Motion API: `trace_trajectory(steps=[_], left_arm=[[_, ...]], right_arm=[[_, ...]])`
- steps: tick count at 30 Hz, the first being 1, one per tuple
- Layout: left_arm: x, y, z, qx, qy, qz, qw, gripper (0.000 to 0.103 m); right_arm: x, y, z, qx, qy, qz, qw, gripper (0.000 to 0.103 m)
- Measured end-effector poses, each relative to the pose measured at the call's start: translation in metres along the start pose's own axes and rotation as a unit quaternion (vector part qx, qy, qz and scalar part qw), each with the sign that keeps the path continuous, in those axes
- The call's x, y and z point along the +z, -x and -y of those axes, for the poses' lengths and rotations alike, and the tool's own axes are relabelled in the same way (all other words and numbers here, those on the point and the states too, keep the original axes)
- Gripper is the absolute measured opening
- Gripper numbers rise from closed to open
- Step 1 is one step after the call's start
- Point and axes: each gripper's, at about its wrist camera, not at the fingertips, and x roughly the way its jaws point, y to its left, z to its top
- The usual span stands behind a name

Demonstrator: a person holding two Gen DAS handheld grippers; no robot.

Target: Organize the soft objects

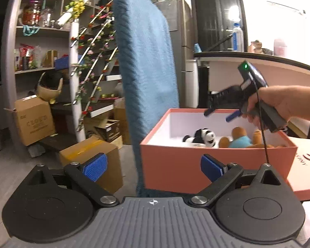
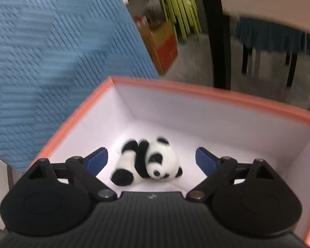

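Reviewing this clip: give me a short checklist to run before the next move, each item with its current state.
1. Right gripper open, empty: ok.
2. Left gripper open, empty: ok.
3. Panda toy lying inside the orange box, free of the fingers: ok.
4. Brown bear inside the box: ok.
5. Soft objects still outside the box: cannot tell.
6. Room left in the box: ok.

Lived-in home, cluttered storage corner. Far left: open shelving (image 1: 41, 31) crammed with jars, packets; staircase (image 1: 93, 62) wound with artificial flowers; cardboard boxes (image 1: 34, 119) piled on floor. Far right: counter (image 1: 258, 59) with bottles. Blue-covered chair back (image 1: 146, 72) near centre.
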Motion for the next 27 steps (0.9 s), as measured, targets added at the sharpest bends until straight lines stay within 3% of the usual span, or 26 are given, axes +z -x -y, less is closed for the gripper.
trace_trajectory(steps=[11, 17, 22, 27], left_arm=[[0.010, -0.015, 0.054, -0.093, -0.023, 0.032, 0.9949, 0.098], [0.008, -0.021, 0.087, -0.140, -0.034, 0.044, 0.9885, 0.098], [0.001, -0.023, 0.112, -0.171, -0.051, 0.055, 0.9824, 0.098], [-0.009, -0.027, 0.130, -0.195, -0.052, 0.057, 0.9777, 0.098]], right_arm=[[-0.013, 0.112, 0.018, -0.011, 0.006, 0.109, 0.994, 0.093], [-0.072, 0.192, 0.044, -0.046, -0.007, 0.178, 0.983, 0.093], [-0.134, 0.250, 0.060, -0.095, -0.007, 0.237, 0.967, 0.093], [-0.175, 0.266, 0.058, -0.115, -0.009, 0.266, 0.957, 0.093]])
